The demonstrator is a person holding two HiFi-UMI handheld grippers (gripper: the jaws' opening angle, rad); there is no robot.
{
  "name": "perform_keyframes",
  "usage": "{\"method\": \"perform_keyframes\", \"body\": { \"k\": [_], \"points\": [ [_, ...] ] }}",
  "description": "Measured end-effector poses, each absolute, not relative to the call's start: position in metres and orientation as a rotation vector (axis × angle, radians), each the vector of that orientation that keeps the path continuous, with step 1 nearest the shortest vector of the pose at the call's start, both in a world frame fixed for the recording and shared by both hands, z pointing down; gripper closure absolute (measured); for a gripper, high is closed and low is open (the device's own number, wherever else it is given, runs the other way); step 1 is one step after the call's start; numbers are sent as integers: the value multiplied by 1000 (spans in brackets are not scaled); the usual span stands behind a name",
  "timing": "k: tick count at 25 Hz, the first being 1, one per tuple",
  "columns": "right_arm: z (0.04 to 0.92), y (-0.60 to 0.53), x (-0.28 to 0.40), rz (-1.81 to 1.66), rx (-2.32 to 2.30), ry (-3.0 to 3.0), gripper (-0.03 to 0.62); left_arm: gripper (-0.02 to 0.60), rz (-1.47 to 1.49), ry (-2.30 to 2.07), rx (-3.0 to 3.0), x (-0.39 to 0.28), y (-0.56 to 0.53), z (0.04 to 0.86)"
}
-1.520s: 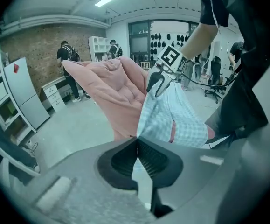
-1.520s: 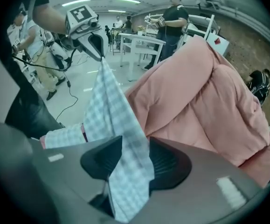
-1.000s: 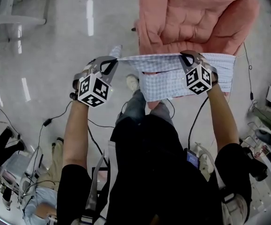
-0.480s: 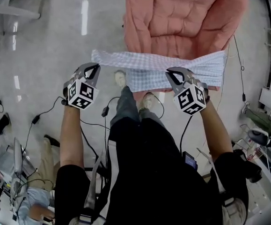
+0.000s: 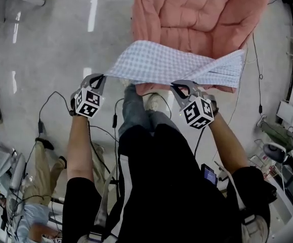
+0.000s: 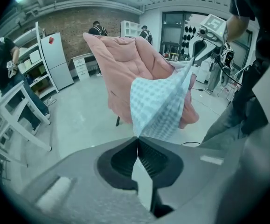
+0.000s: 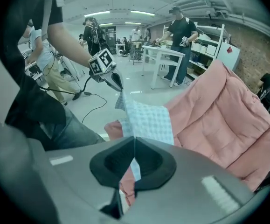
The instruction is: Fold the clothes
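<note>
A pale blue checked garment (image 5: pixel 171 65) hangs stretched in the air between my two grippers, above the near edge of a pink quilted chair (image 5: pixel 202 14). My left gripper (image 5: pixel 101 77) is shut on its left corner; my right gripper (image 5: pixel 175 87) is shut on its near edge. In the left gripper view the checked garment (image 6: pixel 160 104) runs straight out from the closed jaw tips (image 6: pixel 137 138) toward the other gripper. In the right gripper view the checked garment (image 7: pixel 146 120) rises from the closed tips (image 7: pixel 135 137) with the pink chair (image 7: pixel 218 111) behind it.
The person's legs and shoes (image 5: pixel 136 110) stand right below the garment. Cables (image 5: pixel 50 105) trail over the shiny grey floor. White tables (image 7: pixel 165 64) and people (image 7: pixel 179 36) stand farther off; shelves and clutter (image 5: pixel 288 130) line the right side.
Both grippers came toward the person and lower in the head view, carrying the garment. Its far part has lifted and spread into a flatter sheet over the chair's edge.
</note>
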State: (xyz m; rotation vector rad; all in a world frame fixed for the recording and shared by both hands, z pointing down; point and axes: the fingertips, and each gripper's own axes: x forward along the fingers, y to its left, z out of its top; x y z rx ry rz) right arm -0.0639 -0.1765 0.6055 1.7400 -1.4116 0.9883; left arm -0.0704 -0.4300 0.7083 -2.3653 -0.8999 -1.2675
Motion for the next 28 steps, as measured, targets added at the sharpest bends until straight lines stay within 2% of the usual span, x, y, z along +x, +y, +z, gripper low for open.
{"method": "perform_keyframes", "body": {
  "k": [11, 12, 14, 18, 20, 22, 28],
  "points": [
    [630, -158, -114, 947, 1659, -1439, 586, 566, -1400, -823, -2425, -126, -406, 748],
    [632, -159, -113, 940, 1662, -1430, 586, 561, -1420, -819, -2426, -131, -406, 751],
    [635, -158, -108, 936, 1673, -1414, 586, 494, -1446, -813, -2461, -135, -405, 752],
    [639, -154, -93, 934, 1700, -1398, 586, 492, -1435, -788, -2555, -120, -395, 729],
    [641, -152, -89, 937, 1694, -1396, 561, 490, -1409, -793, -2573, -109, -388, 715],
    [642, -153, -92, 952, 1682, -1413, 499, 491, -1377, -812, -2572, -98, -383, 701],
    [623, -145, -104, 972, 1765, -1427, 480, 491, -1289, -894, -2529, -82, -357, 660]
  ]
}}
